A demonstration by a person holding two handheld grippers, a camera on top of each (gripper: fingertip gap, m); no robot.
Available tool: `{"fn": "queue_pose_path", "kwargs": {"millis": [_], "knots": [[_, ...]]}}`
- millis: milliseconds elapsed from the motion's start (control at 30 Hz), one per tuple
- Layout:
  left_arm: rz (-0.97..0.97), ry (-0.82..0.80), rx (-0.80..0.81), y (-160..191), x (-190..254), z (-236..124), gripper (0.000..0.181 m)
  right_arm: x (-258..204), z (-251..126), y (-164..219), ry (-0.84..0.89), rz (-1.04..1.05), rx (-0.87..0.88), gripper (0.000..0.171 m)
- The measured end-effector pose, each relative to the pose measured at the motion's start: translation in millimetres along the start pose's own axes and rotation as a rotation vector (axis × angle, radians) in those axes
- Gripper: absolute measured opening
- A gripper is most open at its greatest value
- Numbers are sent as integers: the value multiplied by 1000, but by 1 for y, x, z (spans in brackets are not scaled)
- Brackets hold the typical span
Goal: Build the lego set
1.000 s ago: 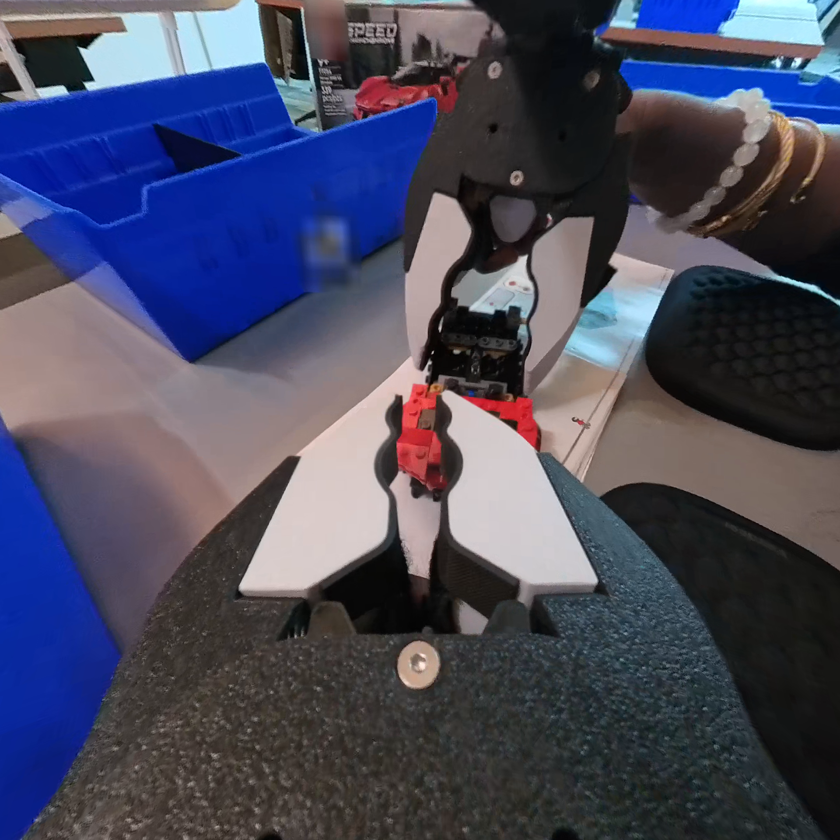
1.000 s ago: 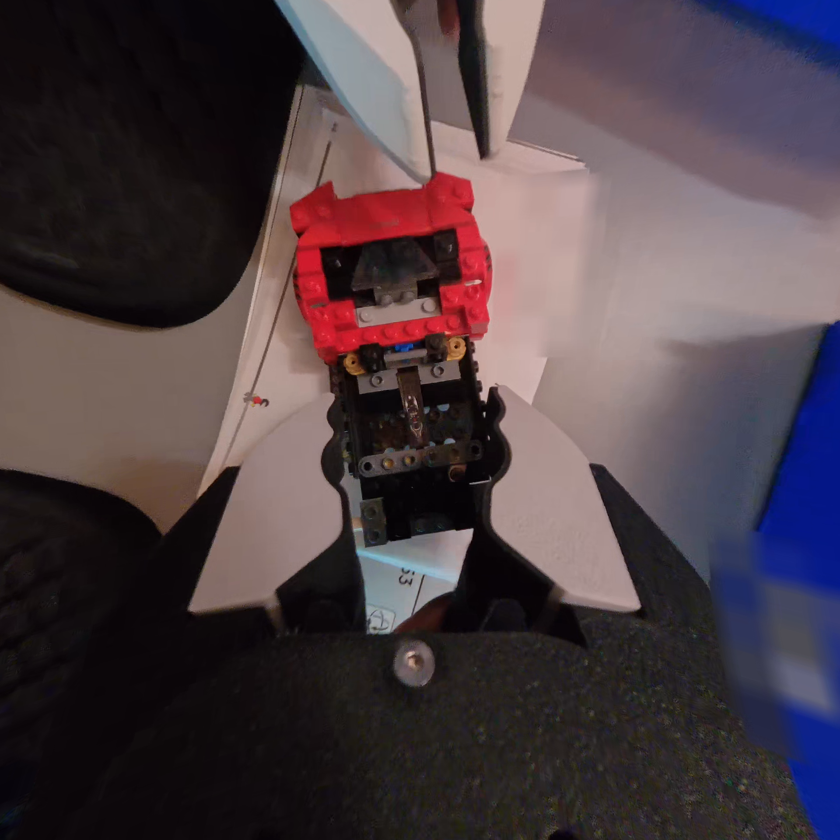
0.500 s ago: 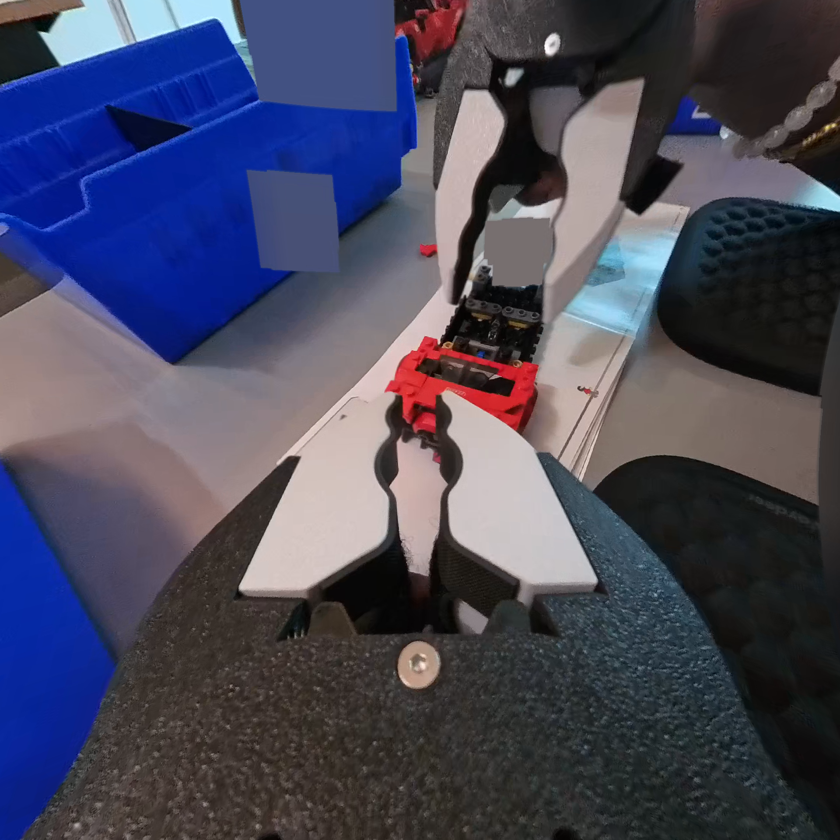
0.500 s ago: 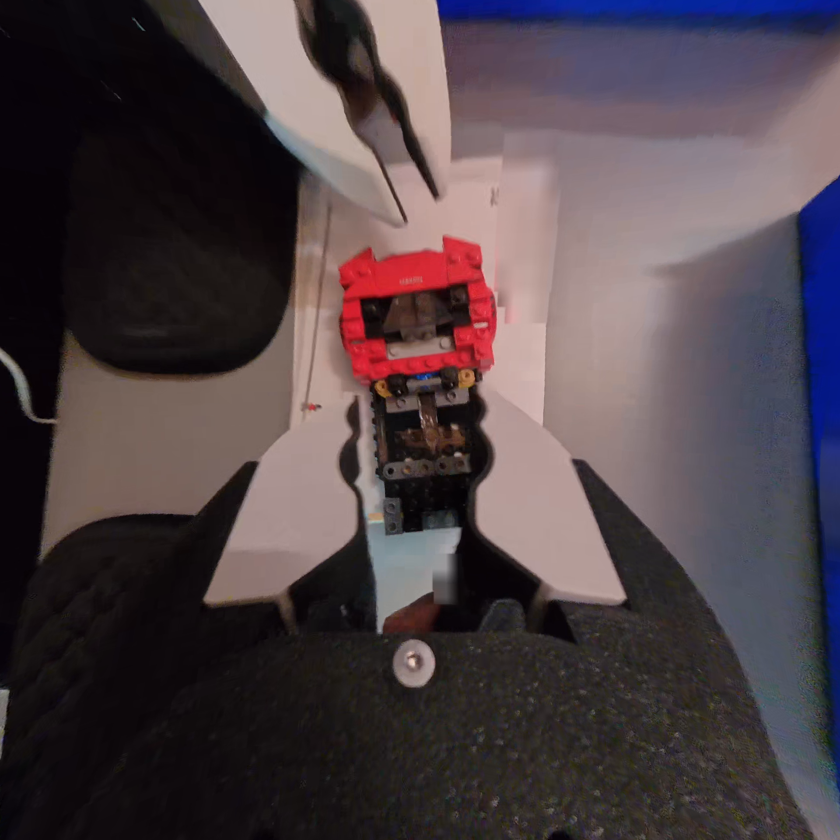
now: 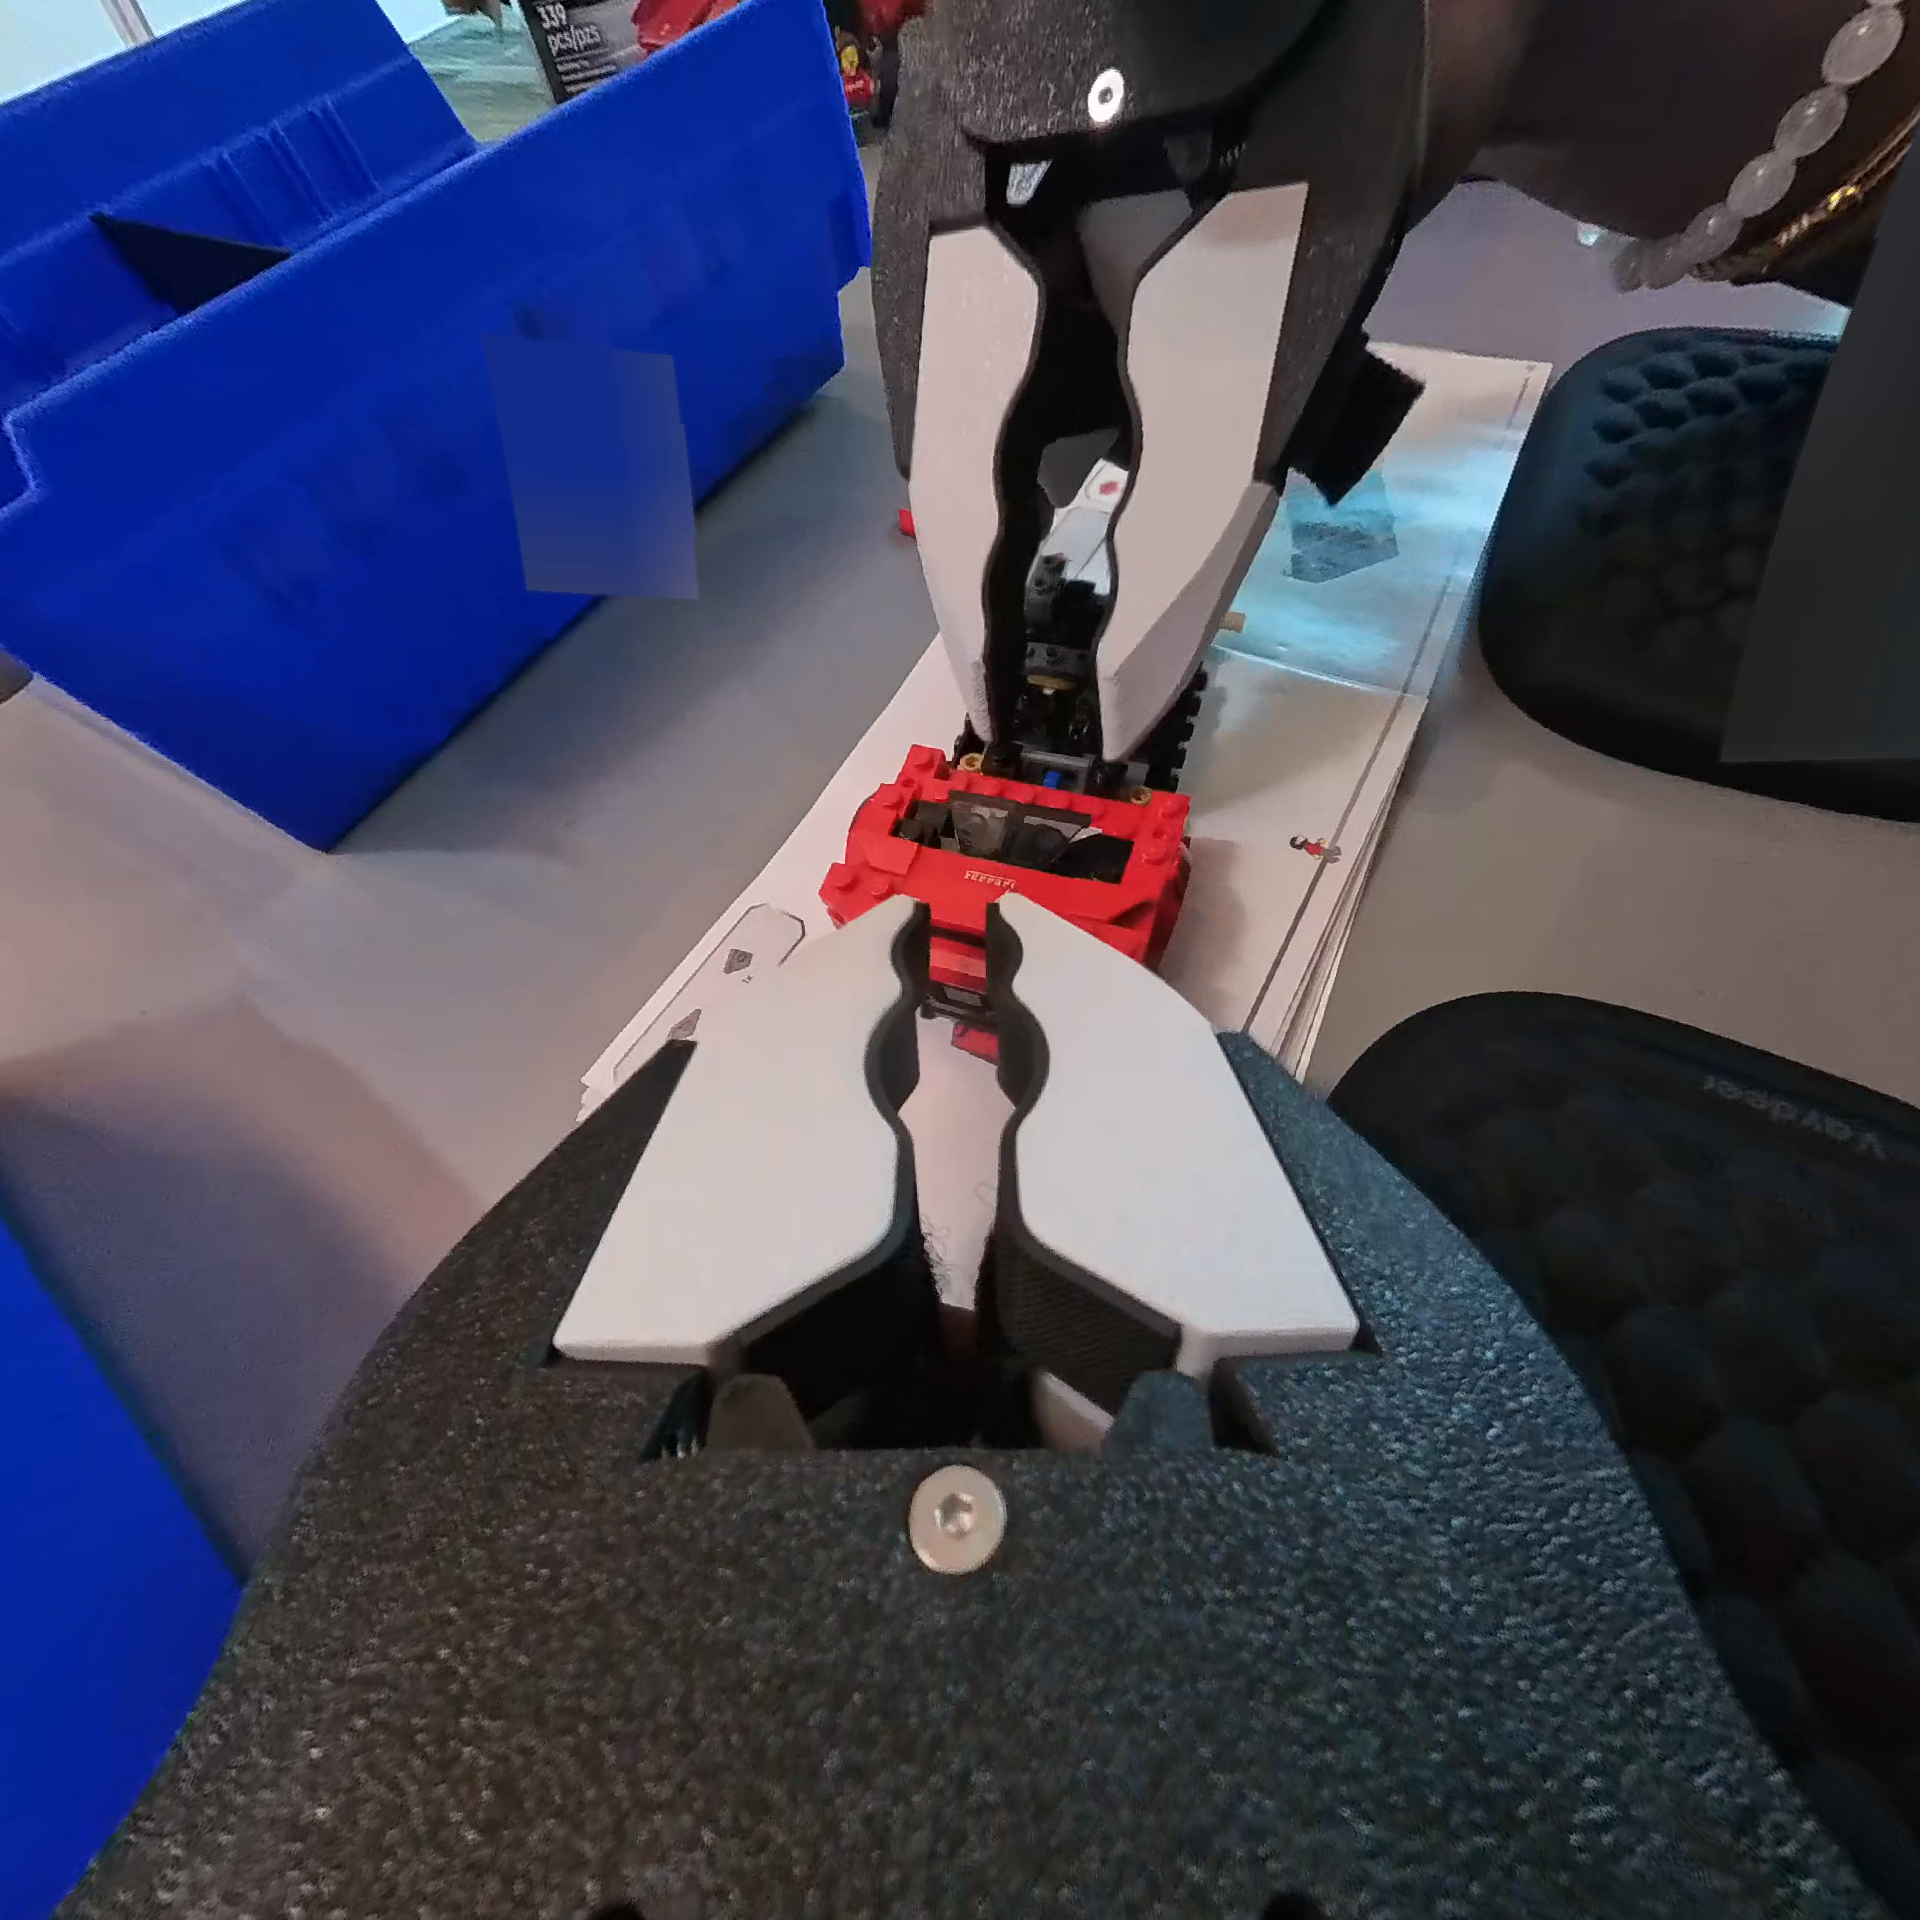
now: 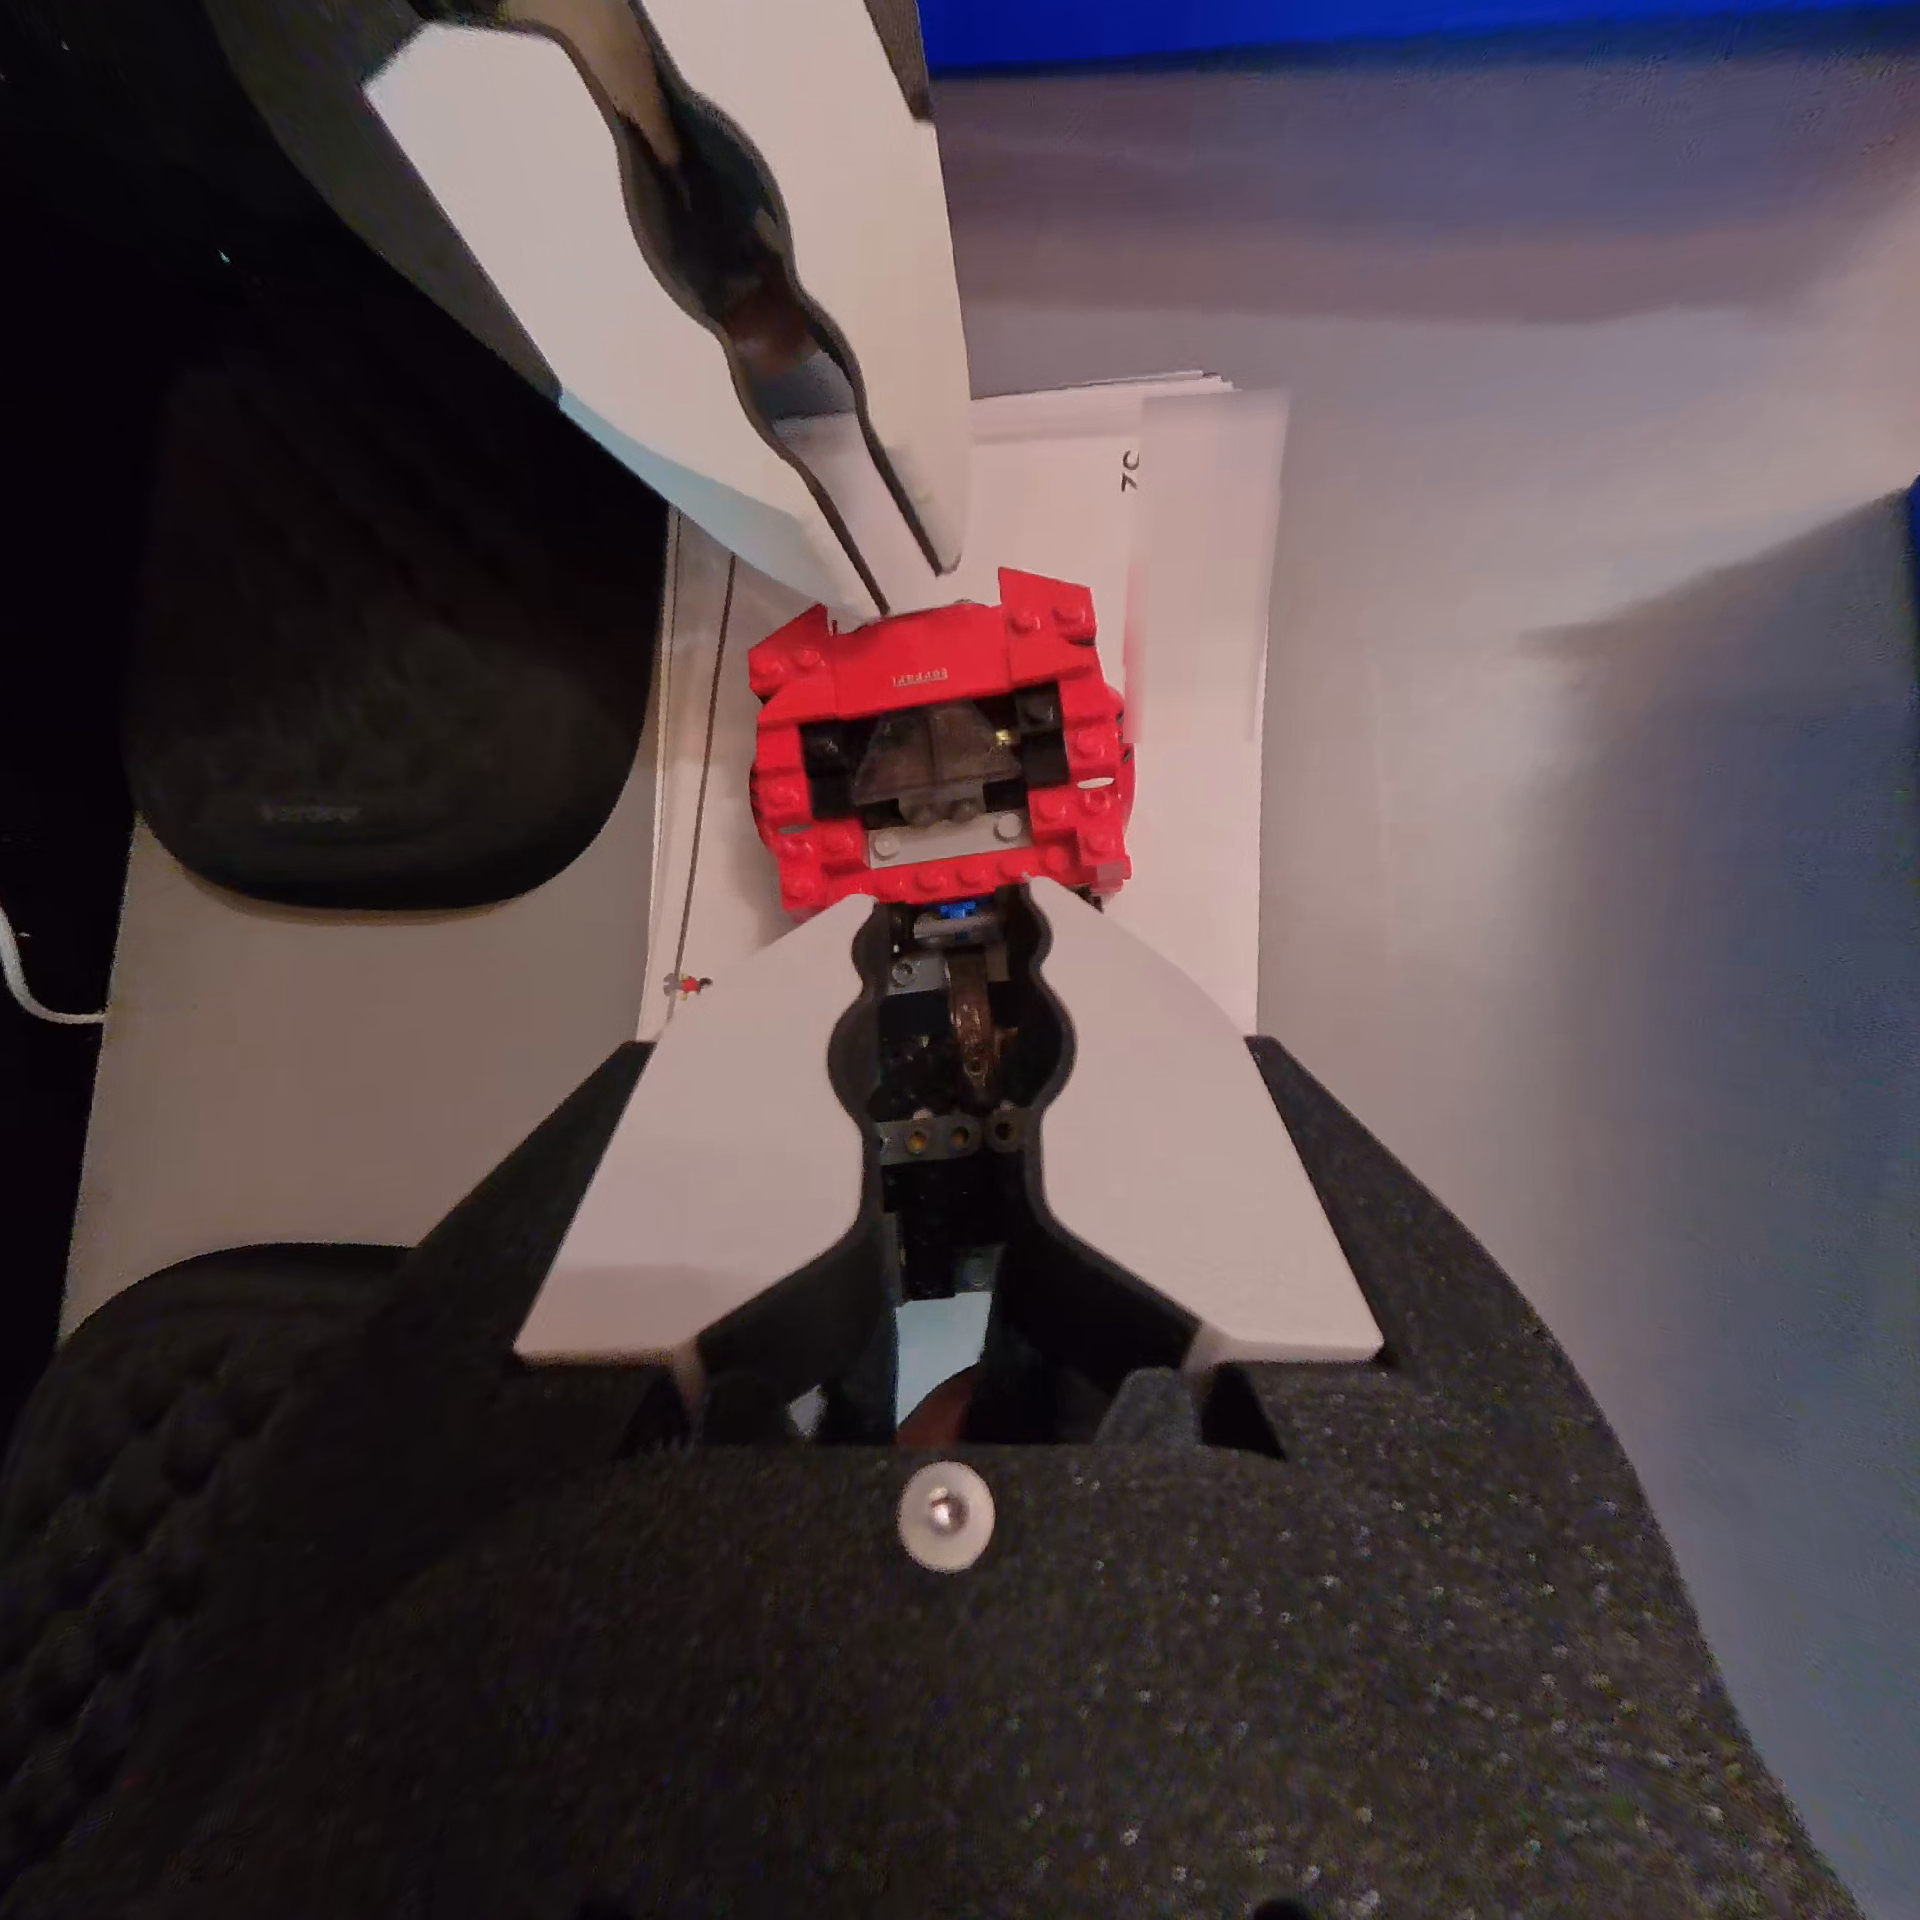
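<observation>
The half-built red-and-black lego car [image 6: 940,758] sits on the instruction booklet [image 5: 1351,665] — the right gripper [image 6: 951,914] clamps its black chassis, while the left gripper [image 5: 954,914], jaws narrowed, pinches the red end beside a blue bin [image 5: 312,436].

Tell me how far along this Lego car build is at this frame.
Partly built. Done: a red body section is joined to a black chassis, lying on the instruction booklet. In hand: the right claw is closed around the chassis; the left claw is nearly shut at the red end. Left: the chassis is mostly bare, and no wheels show.
</observation>
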State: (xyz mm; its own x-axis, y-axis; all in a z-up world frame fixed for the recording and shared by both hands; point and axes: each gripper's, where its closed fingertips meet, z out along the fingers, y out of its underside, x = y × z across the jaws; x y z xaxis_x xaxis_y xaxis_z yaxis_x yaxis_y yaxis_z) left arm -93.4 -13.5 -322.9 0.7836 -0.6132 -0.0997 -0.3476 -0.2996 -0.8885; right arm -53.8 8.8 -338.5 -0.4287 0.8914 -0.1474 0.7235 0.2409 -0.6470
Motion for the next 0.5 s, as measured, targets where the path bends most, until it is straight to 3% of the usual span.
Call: {"fn": "queue_pose_path", "kwargs": {"millis": [500], "knots": [[22,5,-23,3,3,3,5,0,3,3,81,-65,-107,18]]}}
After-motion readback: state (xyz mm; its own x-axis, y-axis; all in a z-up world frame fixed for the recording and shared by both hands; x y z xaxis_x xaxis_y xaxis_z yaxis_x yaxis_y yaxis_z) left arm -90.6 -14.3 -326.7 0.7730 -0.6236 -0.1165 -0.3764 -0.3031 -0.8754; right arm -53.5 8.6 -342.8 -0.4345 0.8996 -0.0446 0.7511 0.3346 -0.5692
